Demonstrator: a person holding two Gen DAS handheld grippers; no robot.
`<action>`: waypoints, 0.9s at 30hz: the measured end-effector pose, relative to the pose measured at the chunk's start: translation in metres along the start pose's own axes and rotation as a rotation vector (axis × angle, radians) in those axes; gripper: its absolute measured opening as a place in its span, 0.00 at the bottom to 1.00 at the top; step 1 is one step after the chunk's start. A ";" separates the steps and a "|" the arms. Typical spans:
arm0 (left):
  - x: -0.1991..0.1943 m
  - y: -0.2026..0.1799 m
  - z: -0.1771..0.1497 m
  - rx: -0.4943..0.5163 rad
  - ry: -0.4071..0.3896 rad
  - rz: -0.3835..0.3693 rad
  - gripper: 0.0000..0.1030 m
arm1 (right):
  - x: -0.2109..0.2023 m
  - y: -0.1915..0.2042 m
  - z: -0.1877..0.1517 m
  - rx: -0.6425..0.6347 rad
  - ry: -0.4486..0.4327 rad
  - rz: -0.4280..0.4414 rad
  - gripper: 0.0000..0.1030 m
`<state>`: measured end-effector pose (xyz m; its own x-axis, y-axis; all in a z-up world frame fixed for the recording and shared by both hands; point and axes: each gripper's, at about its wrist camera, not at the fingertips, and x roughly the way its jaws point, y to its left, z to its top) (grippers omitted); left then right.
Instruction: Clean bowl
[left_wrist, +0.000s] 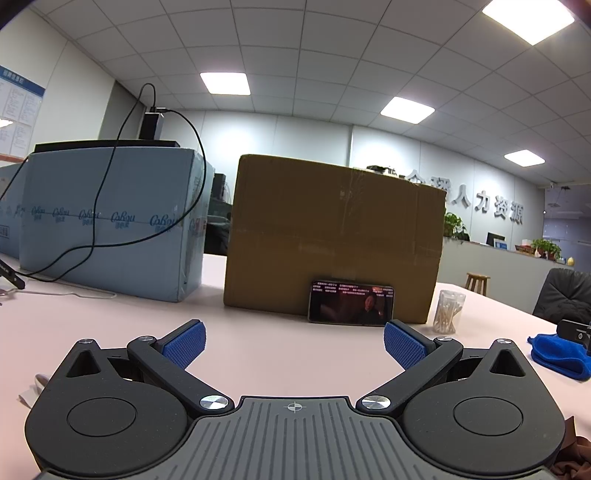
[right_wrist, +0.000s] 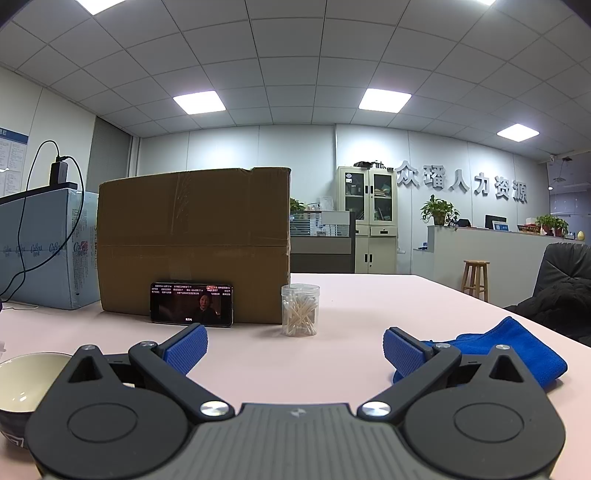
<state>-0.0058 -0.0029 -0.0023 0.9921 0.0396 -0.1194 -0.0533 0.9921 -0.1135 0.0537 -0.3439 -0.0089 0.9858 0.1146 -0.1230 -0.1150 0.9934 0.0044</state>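
Now | bowl (right_wrist: 26, 384) upright, mouth up | both jaws spread, empty

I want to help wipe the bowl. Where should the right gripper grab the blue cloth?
Probably grab the blue cloth at its raised, bunched fold near the right gripper, coming from its near left side. The cloth lies crumpled on the table, so that hump gives the open fingers something to pinch, where a flat edge might slip.
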 end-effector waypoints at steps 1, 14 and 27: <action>0.000 0.000 0.000 0.000 0.000 0.000 1.00 | 0.000 0.000 0.000 0.000 0.000 0.000 1.00; 0.001 0.000 0.000 -0.001 0.003 0.001 1.00 | 0.000 -0.001 -0.001 0.001 -0.001 0.000 1.00; -0.001 0.000 0.000 -0.001 0.004 0.001 1.00 | 0.000 0.000 -0.001 0.001 0.000 -0.001 1.00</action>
<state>-0.0063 -0.0026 -0.0020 0.9915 0.0405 -0.1236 -0.0547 0.9920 -0.1141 0.0537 -0.3441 -0.0104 0.9859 0.1141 -0.1225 -0.1143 0.9934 0.0054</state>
